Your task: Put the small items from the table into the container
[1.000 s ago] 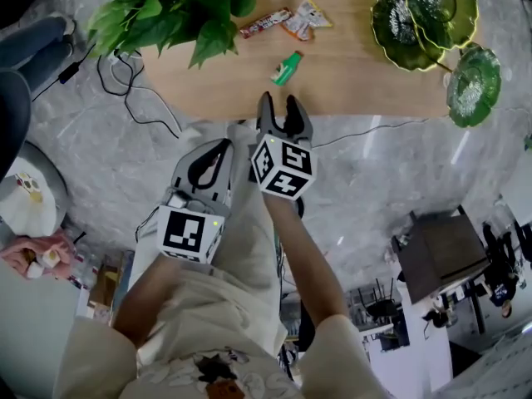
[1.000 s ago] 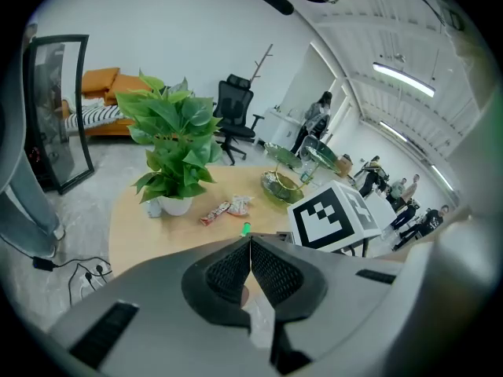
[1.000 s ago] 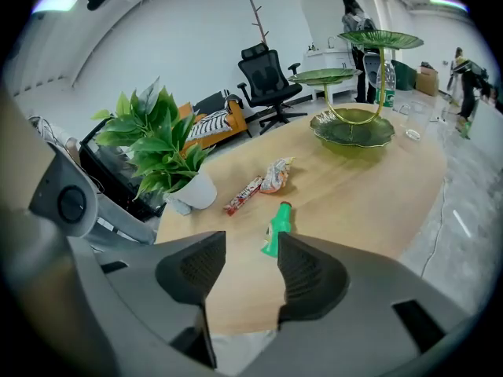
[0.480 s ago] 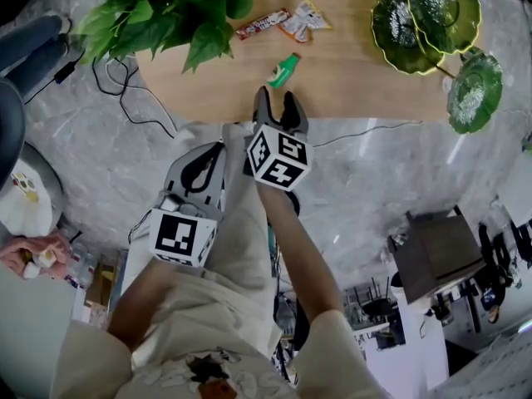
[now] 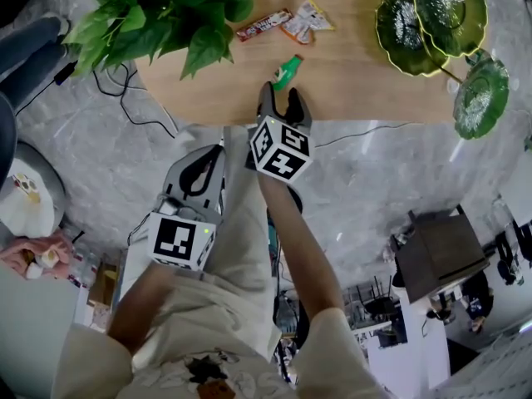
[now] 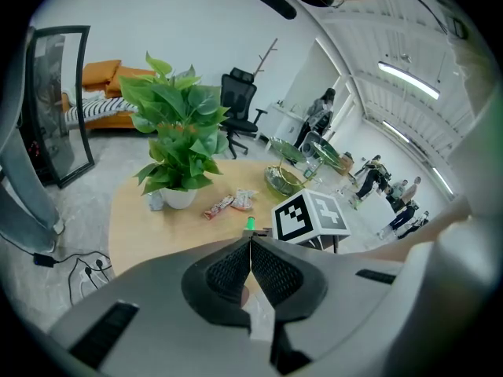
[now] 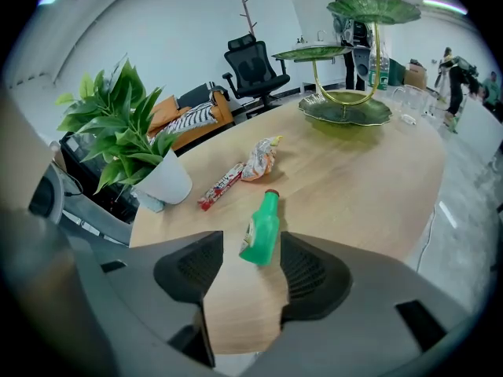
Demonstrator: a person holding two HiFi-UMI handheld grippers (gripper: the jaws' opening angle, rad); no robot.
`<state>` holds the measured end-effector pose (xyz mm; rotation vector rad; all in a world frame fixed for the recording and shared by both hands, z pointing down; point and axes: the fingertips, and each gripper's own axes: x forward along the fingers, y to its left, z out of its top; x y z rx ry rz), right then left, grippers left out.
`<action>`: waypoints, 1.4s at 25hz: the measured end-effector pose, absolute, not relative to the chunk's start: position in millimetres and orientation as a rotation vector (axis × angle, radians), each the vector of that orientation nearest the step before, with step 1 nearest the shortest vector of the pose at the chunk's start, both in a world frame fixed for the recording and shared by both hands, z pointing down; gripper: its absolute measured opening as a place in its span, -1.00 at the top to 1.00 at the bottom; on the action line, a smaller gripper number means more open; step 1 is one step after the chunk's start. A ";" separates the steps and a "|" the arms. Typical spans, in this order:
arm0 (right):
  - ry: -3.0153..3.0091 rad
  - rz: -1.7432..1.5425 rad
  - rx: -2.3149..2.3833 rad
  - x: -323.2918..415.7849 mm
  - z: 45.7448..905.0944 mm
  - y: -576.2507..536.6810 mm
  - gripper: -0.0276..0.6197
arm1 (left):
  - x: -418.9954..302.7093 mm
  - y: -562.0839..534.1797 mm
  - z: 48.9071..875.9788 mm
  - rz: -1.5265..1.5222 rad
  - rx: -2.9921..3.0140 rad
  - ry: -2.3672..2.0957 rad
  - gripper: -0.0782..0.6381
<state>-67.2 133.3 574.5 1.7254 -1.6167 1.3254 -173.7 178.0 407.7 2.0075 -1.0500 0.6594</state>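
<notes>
A small green bottle (image 5: pixel 287 71) lies on its side on the wooden table (image 5: pixel 366 77), near the front edge. My right gripper (image 5: pixel 281 92) hangs just short of it, open. In the right gripper view the bottle (image 7: pixel 262 228) lies between the far ends of the jaws, and the pads do not touch it. Behind it lie a red snack bar (image 7: pixel 222 186) and a crinkled snack packet (image 7: pixel 259 157). The green leaf-shaped tiered dish (image 5: pixel 428 19) stands at the table's right end. My left gripper (image 5: pixel 218 150) is held low in front of the table, shut and empty (image 6: pixel 251 242).
A potted plant (image 5: pixel 158 15) in a white pot stands at the table's left end. Black cables (image 5: pixel 125 90) run over the marble floor beside it. An office chair (image 7: pixel 255 69) stands beyond the table. People stand in the far background.
My right gripper has sunk toward the table and closed in on the green bottle. The left gripper has stayed where it was.
</notes>
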 end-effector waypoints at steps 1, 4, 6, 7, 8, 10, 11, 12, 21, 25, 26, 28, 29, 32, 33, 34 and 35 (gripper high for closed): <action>-1.614 1.328 1.724 -67.4 576.8 132.6 0.27 | -174.7 177.4 408.8 0.661 2.006 -1.051 0.76; -1.595 1.335 1.727 -66.8 583.7 132.0 0.27 | -176.9 177.3 412.5 0.671 2.005 -1.048 0.76; -1.580 1.342 1.731 -65.2 588.1 131.8 0.27 | -177.4 177.2 414.1 0.676 2.002 -1.045 0.76; -1.575 1.347 1.733 -65.0 590.3 131.0 0.27 | -177.7 176.6 414.6 0.677 2.000 -1.045 0.76; -1.570 1.350 1.733 -65.2 592.4 130.3 0.27 | -178.1 175.7 415.0 0.677 2.001 -1.045 0.76; -1.552 1.345 1.726 -65.3 595.8 130.4 0.27 | -178.8 174.8 415.4 0.680 2.003 -1.044 0.76; -1.544 1.341 1.722 -65.1 596.9 130.9 0.27 | -178.9 174.7 415.4 0.682 2.002 -1.043 0.76; -1.538 1.339 1.719 -64.9 597.6 131.1 0.27 | -179.0 174.5 415.5 0.684 1.999 -1.042 0.76; -1.494 1.362 1.723 -63.6 606.4 130.1 0.28 | -178.0 170.5 419.2 0.689 1.996 -1.032 0.76; -1.473 1.355 1.703 -65.4 607.8 130.9 0.42 | -179.5 166.5 417.8 0.690 1.999 -1.036 0.76; -1.474 1.350 1.696 -65.6 607.7 130.7 0.42 | -179.3 165.8 418.1 0.692 2.000 -1.035 0.76; -1.474 1.349 1.689 -65.2 607.7 129.8 0.43 | -178.6 163.9 418.7 0.692 2.000 -1.034 0.76; -1.472 1.352 1.690 -64.7 607.6 129.6 0.43 | -178.2 163.0 418.4 0.690 2.001 -1.035 0.76; -1.478 1.358 1.689 -64.0 605.5 130.9 0.44 | -176.3 163.2 416.4 0.690 2.010 -1.027 0.76; -1.484 1.354 1.687 -63.7 604.4 131.0 0.44 | -175.5 163.1 415.6 0.690 2.014 -1.022 0.76; -1.490 1.347 1.684 -63.1 603.3 130.9 0.44 | -174.7 162.7 414.5 0.690 2.020 -1.019 0.76; -1.494 1.340 1.681 -62.4 602.0 131.1 0.44 | -174.1 162.3 413.5 0.690 2.025 -1.016 0.76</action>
